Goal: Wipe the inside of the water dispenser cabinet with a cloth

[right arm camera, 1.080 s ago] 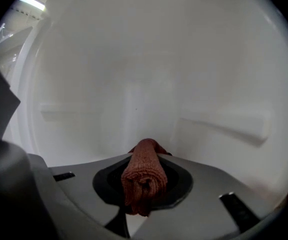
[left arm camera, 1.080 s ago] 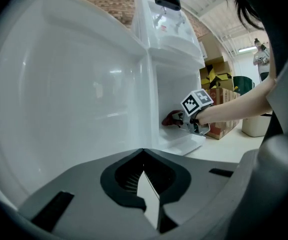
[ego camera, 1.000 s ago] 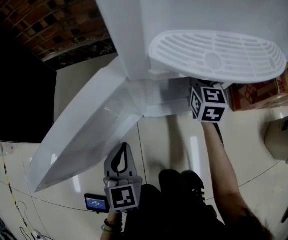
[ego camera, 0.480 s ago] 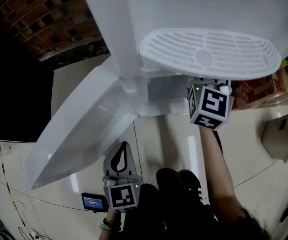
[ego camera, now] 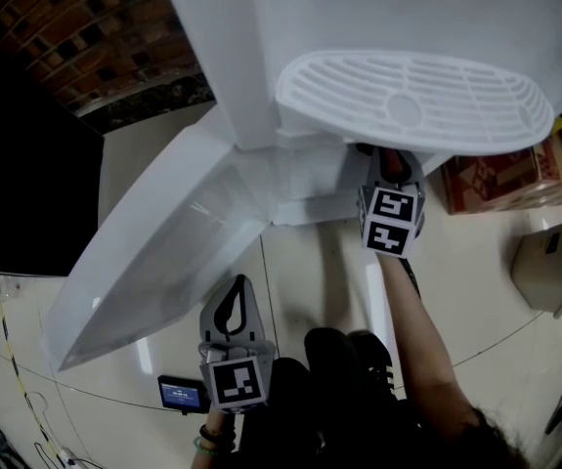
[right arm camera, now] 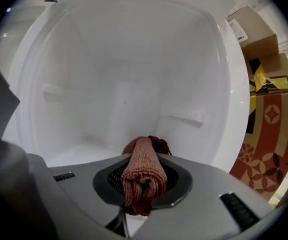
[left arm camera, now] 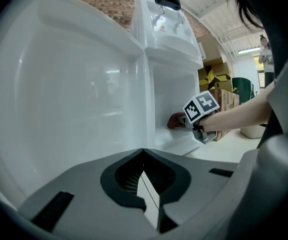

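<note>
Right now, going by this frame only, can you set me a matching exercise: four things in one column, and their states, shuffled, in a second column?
Things:
1. cloth
2. left gripper
3. cabinet door
4. drip tray

States:
A. swung wide open
B. white and slotted
C. clamped in the right gripper
D. shut on nothing, held low

Pairs: 1-C, 2-D, 3-A, 4-B.

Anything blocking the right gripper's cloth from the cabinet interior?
Nothing visible. The door is swung wide open to the left, and the right gripper, clamped on the cloth, faces straight into the white cabinet interior. No object lies between them.
</note>
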A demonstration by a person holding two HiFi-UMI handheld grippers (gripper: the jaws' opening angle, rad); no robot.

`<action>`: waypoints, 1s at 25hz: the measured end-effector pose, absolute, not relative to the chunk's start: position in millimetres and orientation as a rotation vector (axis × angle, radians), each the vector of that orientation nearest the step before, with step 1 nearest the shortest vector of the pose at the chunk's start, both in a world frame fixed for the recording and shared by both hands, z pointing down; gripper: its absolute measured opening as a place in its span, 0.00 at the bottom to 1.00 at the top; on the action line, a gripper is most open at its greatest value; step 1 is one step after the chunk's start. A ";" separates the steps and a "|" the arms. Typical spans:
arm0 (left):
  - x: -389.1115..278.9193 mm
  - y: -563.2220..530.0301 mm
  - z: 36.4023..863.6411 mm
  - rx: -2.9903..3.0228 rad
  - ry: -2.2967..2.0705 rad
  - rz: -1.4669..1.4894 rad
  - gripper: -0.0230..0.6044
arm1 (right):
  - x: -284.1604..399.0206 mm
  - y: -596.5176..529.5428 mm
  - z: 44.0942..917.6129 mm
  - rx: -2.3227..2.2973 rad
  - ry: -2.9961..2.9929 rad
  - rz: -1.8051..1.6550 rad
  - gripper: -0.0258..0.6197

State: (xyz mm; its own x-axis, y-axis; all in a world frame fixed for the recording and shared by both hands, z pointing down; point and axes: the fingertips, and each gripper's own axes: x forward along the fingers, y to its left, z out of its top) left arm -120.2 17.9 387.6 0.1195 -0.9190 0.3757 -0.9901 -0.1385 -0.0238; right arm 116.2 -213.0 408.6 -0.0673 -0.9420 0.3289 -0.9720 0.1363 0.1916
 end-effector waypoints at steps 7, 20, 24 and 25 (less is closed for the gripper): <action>-121.1 17.9 387.3 2.163 -1.897 0.452 0.04 | 111.7 -206.5 373.7 1.843 -2.151 -0.038 0.15; -109.3 16.4 386.5 2.174 -1.881 0.430 0.04 | 151.4 -160.4 285.2 1.992 -2.122 -0.374 0.15; -109.7 17.4 385.6 2.173 -1.885 0.437 0.04 | 147.1 -154.4 352.7 1.859 -2.071 -0.195 0.15; -110.0 17.7 385.5 2.172 -1.887 0.439 0.04 | 148.3 -151.8 371.3 1.828 -2.056 -0.144 0.15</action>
State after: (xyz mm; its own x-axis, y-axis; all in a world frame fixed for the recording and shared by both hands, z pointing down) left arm -110.0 17.7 385.5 0.1258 -0.9202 0.3706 -0.9893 -0.1440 -0.0217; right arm 148.3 -151.8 371.3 -0.0782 -0.9735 0.2150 -0.9340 0.1469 0.3256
